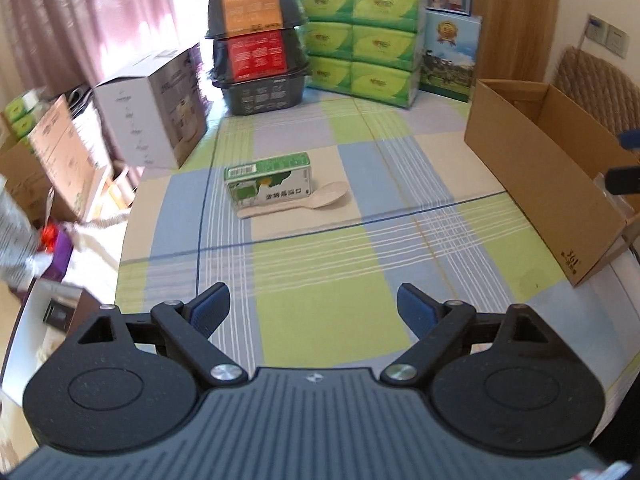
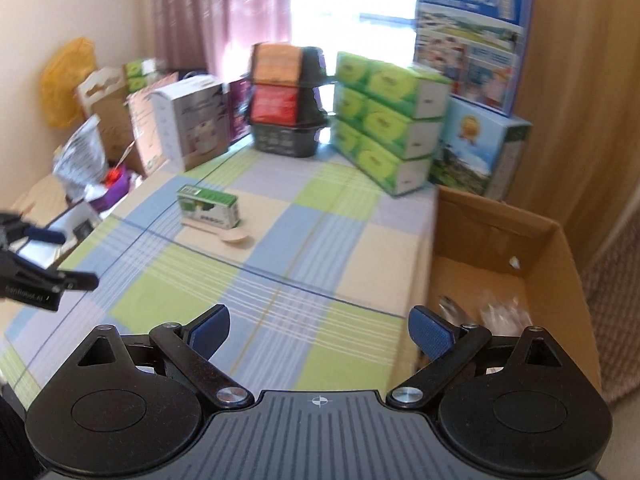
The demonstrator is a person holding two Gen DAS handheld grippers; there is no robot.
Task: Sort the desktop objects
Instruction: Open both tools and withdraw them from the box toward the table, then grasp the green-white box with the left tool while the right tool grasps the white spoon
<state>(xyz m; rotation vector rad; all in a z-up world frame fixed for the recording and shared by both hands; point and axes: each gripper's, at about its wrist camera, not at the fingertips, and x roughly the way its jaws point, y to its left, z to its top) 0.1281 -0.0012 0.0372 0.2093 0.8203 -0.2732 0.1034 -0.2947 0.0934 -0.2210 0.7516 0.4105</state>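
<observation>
Hovering released, both tongs [image 1: 314, 310] [image 2: 320, 330] face bare tablecloth [image 1: 320, 280] beside the cardboard box [image 1: 552, 184].

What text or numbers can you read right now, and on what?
"361": low on the cardboard box, near corner.
Milk carton: barcode and Chinese lettering, too blurred to read.
Stacked black containers, green packs, posters: print too small to read.

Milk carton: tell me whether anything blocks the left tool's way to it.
Nothing visible does. The left tool is open, and only bare checked tablecloth lies between it and the milk carton. A pale spoon lies against the carton's near side, so a low approach would meet it first.
</observation>
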